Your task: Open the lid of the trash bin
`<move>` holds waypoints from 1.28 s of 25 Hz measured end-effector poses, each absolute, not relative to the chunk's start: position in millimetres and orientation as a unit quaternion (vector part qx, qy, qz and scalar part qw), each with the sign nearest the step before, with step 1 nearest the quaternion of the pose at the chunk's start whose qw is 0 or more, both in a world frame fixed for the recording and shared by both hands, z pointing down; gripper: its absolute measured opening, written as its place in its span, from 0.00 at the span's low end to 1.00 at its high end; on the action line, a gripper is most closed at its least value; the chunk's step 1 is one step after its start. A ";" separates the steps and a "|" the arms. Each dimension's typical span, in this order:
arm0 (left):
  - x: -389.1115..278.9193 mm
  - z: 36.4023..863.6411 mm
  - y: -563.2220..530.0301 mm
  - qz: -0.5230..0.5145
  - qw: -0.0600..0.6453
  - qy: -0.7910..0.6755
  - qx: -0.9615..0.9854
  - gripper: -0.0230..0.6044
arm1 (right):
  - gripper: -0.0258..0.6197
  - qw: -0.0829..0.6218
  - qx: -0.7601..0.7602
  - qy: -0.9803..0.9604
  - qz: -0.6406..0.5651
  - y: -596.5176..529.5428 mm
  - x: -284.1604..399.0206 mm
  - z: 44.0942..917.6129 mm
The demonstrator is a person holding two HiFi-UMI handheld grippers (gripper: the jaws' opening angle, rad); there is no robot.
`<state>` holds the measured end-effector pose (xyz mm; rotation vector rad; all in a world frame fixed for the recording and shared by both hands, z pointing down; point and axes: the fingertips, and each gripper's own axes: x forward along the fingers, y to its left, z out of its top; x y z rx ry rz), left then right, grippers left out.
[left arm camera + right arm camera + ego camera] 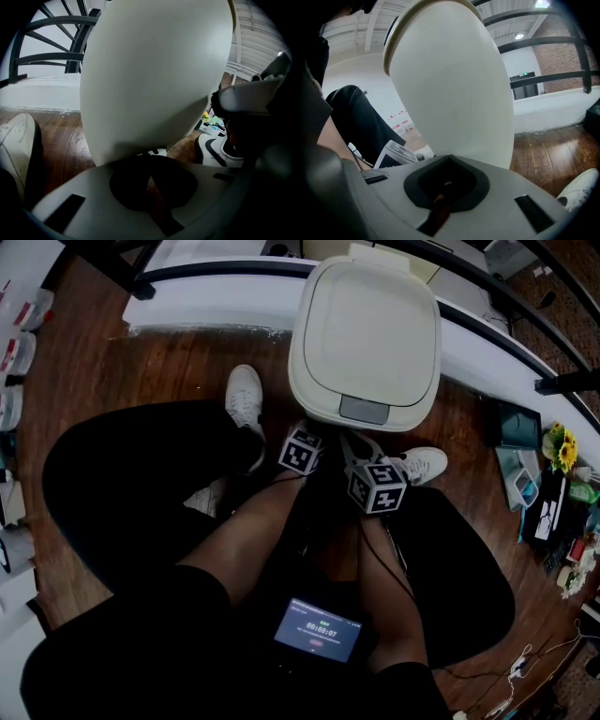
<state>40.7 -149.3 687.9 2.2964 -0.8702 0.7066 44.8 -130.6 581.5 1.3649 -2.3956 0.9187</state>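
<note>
Looking down, the head view shows the bin point(314, 395) on the wood floor point(169, 362), right in front of the seated person's knees. Its lid point(367, 329) lies closed, with a grey button point(364, 410) at the near edge. The left gripper point(305, 439) and right gripper point(360, 457) hang side by side just below that edge, close to the bin's front wall and between two white shoes point(245, 396). A lit screen point(319, 628) rests on the lap.

In the left gripper view, the left gripper point(152, 185) has its jaws pressed together on nothing, with only a thin seam between them. The bin point(150, 75) fills the space ahead. Whether the tips touch its wall cannot be told.

In the right gripper view, the right gripper point(443, 187) is likewise clenched and empty. The bin point(454, 89) rises over it, and the lid's rim point(393, 42) sits high above the jaws.

The opening step looks not yet begun. Both grippers sit lower than the button, so pushing straight ahead would probably meet the smooth curved wall. Closed tips would likely skid off it. If the bin is light, it would likely slide or tip away instead of opening. An off-centre press on the button may also fail to release the catch. If the lid is sprung, it could flip up into a gripper left over it.
</note>
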 end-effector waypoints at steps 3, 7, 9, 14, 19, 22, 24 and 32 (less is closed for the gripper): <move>41.5 695.2 -153.4 0.270 0.292 -0.334 0.855 0.10 | 0.07 0.117 0.468 -0.815 0.321 -128.5 49.3 588.2; 43.6 708.6 -154.6 0.276 0.310 -0.339 0.844 0.10 | 0.07 0.103 0.473 -0.810 0.331 -128.9 55.6 591.5; 44.9 710.9 -157.7 0.273 0.316 -0.345 0.841 0.10 | 0.07 0.105 0.475 -0.810 0.328 -130.7 58.1 592.1; 46.0 713.6 -159.3 0.281 0.309 -0.348 0.839 0.10 | 0.07 0.106 0.474 -0.811 0.326 -130.1 60.0 594.1; 49.3 712.9 -159.0 0.283 0.297 -0.345 0.844 0.10 | 0.07 0.115 0.474 -0.812 0.322 -129.8 59.5 596.2; 50.2 716.9 -156.9 0.287 0.303 -0.345 0.841 0.10 | 0.07 0.118 0.472 -0.813 0.322 -128.4 59.1 597.2; 50.4 717.8 -155.1 0.287 0.308 -0.346 0.839 0.10 | 0.07 0.117 0.471 -0.814 0.321 -127.9 58.9 596.1; 49.6 717.6 -155.6 0.293 0.299 -0.351 0.838 0.08 | 0.07 0.111 0.470 -0.815 0.319 -127.6 59.1 594.3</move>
